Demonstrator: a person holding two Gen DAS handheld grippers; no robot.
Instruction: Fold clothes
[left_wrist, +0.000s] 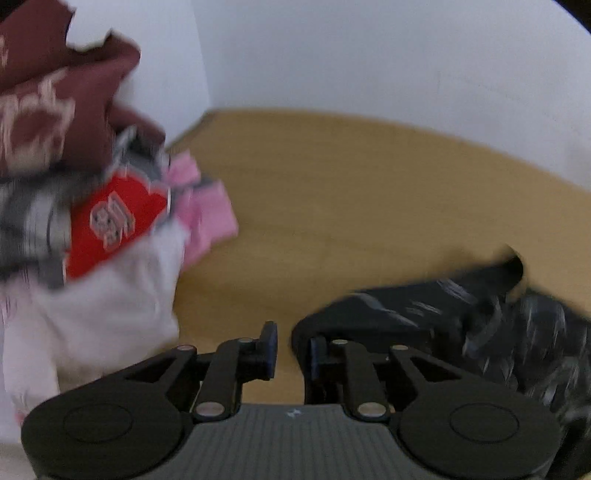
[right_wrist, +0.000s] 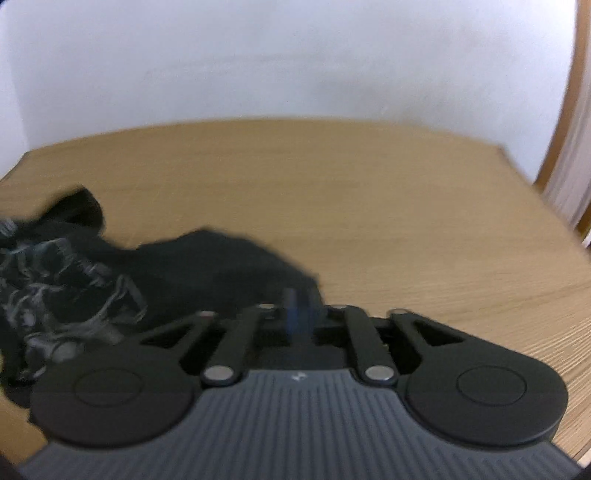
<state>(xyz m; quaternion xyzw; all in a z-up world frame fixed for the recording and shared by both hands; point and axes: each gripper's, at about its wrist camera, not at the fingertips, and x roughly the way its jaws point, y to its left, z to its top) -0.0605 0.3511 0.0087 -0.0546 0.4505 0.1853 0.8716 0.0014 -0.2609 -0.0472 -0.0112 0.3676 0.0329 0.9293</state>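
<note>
Blur smeared both wrist views, so we recorded fine detail only where it was legible.

Left wrist view: we saw the left tongs (left_wrist: 291, 347) at lower centre with a plain gap between the blue-padded fingers (left_wrist: 269, 345), nothing between them, bare desk (left_wrist: 351, 206) showing through the gap. A black garment (left_wrist: 461, 325) with a pale grey print lay crumpled on the desk at lower right, its near edge just beside the right-hand finger; we could not tell whether they touched. A heap of clothes filled the left of the frame: a maroon garment (left_wrist: 55, 103) with pale lettering on top, a red piece (left_wrist: 110, 229) with grey numerals below it, a pink garment (left_wrist: 207, 206) at the heap's right edge, and a white garment (left_wrist: 103, 317) at lower left. A white wall (left_wrist: 369, 55) rose behind the desk.

Right wrist view: we saw the right tongs (right_wrist: 299, 317) at lower centre, blue pads pressed together with black cloth directly at and behind them; whether cloth was pinched we could not tell. The black garment spread from centre to the left edge of the frame.
</note>
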